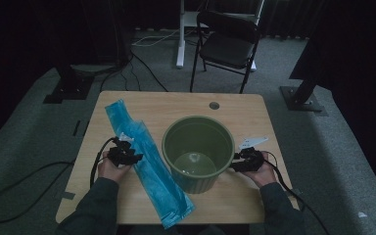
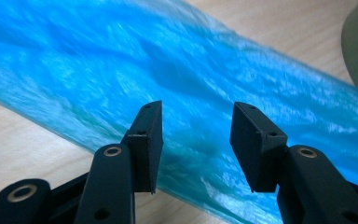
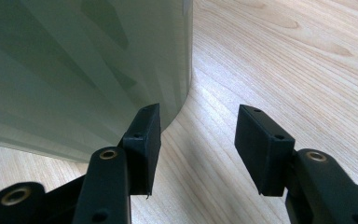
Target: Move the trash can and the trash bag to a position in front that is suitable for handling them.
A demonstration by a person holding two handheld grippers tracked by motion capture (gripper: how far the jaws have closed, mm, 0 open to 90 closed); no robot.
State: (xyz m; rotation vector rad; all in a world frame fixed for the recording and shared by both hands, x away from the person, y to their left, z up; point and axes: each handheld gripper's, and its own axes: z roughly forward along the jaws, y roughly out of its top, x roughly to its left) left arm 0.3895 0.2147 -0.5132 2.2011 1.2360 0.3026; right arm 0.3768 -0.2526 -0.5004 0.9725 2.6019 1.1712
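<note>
On the light wooden tabletop (image 1: 127, 105) lie one long blue plastic bag (image 1: 144, 161) and one ribbed green plastic bucket (image 1: 198, 152) (upright); left gripper (image 2: 196, 142) and right gripper (image 3: 198, 147) both gape, empty.

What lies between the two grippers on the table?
In the high view, the blue plastic bag and the green bin lie between the left gripper and the right gripper.

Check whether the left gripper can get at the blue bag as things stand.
Probably yes: the left gripper has open jaws aimed at the blue bag lying flat on the table, nothing between them.
</note>
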